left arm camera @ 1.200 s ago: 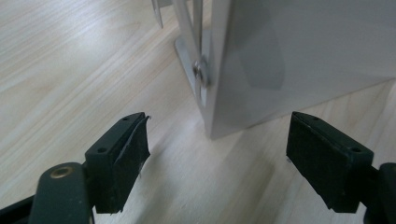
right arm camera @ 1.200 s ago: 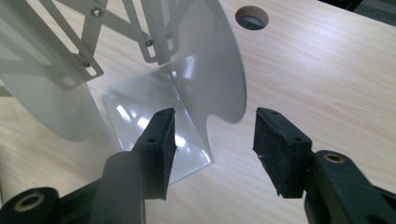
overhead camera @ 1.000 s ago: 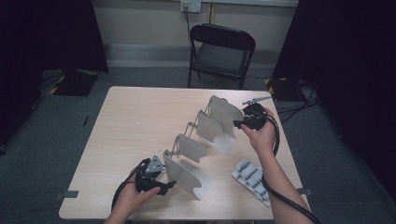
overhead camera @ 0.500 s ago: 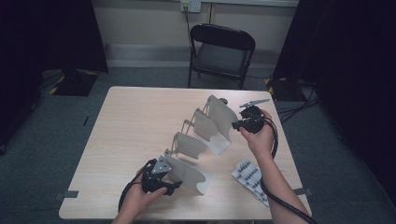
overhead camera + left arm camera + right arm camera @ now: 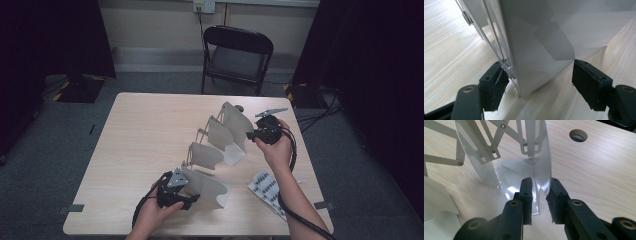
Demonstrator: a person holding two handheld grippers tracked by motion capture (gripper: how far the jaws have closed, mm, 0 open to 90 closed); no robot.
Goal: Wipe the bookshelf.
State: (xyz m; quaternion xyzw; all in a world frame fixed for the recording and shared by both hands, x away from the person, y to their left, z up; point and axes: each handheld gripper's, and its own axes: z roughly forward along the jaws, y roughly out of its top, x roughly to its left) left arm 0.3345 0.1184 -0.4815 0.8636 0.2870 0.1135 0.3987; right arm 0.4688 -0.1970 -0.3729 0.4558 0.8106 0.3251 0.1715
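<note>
A: Start at the right gripper (image 5: 539, 195). How do its jaws stand?

B: Nearly together, with the clear end panel (image 5: 534, 157) of the folding rack (image 5: 215, 150) upright between the pads. They sit at its lower edge; one pad looks pressed on the plastic, the other just beside it. The jaws have just been closing, then eased out a touch.

A: And the left gripper (image 5: 537, 87)?

B: Wider. The white end panel (image 5: 536, 50) stands between its jaws. The left pad touches the panel's corner edge, while the right pad stands apart from the curved sheet, so there is no grip. Its jaws have been closing too.

A: Where is the rack?

B: On the wooden table (image 5: 140, 130), stretched diagonally from the near middle toward the far right, panels linked by scissor arms. A printed sheet (image 5: 267, 190) lies near the right forearm. A folding chair (image 5: 235, 55) stands beyond the table.
</note>
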